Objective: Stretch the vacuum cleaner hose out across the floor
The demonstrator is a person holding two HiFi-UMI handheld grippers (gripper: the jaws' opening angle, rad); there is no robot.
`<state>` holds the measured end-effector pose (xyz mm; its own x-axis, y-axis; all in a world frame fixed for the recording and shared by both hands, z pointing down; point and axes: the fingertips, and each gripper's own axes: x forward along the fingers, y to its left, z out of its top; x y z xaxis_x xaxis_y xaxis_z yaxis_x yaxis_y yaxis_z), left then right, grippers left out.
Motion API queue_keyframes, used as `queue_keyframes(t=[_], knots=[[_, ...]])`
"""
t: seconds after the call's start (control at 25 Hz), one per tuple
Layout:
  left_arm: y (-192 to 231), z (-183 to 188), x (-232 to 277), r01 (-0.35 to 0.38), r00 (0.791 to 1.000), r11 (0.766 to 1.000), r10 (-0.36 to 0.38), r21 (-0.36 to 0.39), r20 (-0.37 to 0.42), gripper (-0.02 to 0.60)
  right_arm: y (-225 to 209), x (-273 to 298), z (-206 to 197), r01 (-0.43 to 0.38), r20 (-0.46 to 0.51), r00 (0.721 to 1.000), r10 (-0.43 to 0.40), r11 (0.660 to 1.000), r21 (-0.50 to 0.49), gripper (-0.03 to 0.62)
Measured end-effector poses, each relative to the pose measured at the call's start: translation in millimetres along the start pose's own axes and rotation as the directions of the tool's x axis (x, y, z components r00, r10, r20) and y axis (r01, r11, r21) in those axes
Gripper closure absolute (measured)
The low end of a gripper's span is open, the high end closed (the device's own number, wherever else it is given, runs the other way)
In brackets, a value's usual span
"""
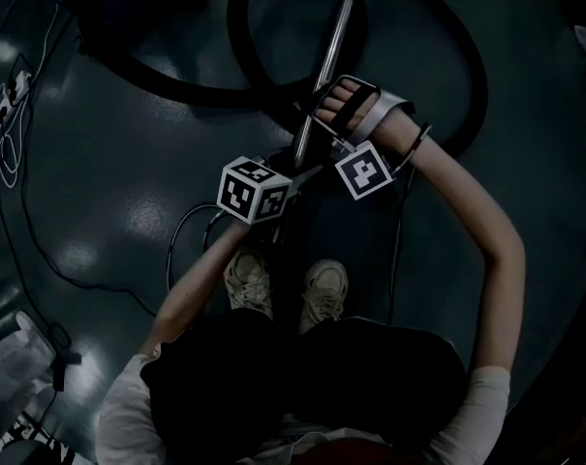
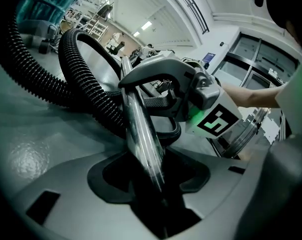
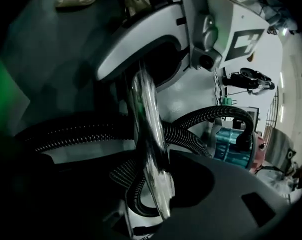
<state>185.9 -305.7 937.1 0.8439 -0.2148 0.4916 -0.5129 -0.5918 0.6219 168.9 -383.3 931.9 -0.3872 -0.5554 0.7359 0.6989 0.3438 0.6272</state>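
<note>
A shiny metal wand [image 1: 323,76] slants up over the floor from its low end near my shoes, and the black ribbed hose [image 1: 273,93] lies in big loops behind it. My left gripper [image 1: 294,163] is shut on the wand's low end, which runs up between the jaws as the wand [image 2: 141,129]. My right gripper [image 1: 315,124] is shut on the same wand a little higher, and the wand [image 3: 148,134] crosses its jaws. The two grippers face each other. The hose [image 2: 46,81] curls on the floor toward the teal vacuum cleaner [image 3: 233,141].
Thin cables [image 1: 181,231] trail over the dark glossy floor [image 1: 108,192] at the left and round my shoes [image 1: 323,289]. A power strip [image 1: 14,90] lies at the far left. White bags [image 1: 7,352] sit at the lower left.
</note>
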Motion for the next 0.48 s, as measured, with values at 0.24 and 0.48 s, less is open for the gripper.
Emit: queue_keyframes(t=[0.24, 0.48], knots=[[-4, -1, 1, 0.008, 1.000, 1.000, -0.008, -0.019, -0.001, 0.387, -8, 34, 0, 0.128, -0.061, 0.989, -0.133, 0.989, -0.077, 0.439], [-8, 16, -8, 0.042, 0.999, 0.998, -0.043, -0.055, -0.003, 0.387, -18, 29, -14, 0.102, -0.101, 0.990, -0.103, 0.995, -0.019, 0.439]])
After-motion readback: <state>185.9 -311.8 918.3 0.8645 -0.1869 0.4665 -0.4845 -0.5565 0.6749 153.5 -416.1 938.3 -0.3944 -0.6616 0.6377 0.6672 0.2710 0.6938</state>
